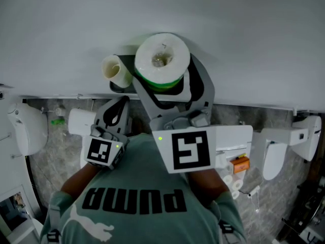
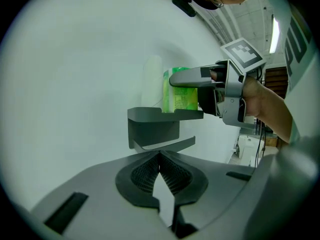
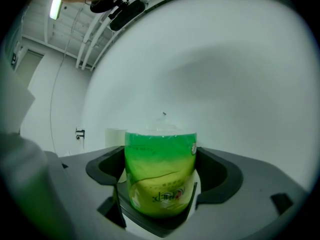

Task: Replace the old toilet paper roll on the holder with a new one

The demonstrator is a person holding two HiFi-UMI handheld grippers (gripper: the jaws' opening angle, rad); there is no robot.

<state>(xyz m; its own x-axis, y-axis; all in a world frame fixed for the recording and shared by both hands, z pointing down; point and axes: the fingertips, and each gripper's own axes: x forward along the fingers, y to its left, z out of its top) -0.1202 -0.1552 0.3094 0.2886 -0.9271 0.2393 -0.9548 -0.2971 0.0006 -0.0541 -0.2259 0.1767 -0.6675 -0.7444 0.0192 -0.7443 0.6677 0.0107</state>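
White flat wall: fills the upper head view and carries the fixture.
Grey metal holder shelf: fixed to the wall, with a flat top and a curved bar beneath.
Right gripper: jaws spread wide, one on each side of the new roll. The wrap shows no squeeze.
Left gripper: jaws together with nothing between them. Tips sit just below the curved bar; contact not discernible.
New toilet paper roll in green plastic wrap: upright on the shelf top near its outer edge, with open air above.
Old cream, nearly spent roll: on the same shelf, just beside the new roll on the left gripper's side, outside both sets of jaws.
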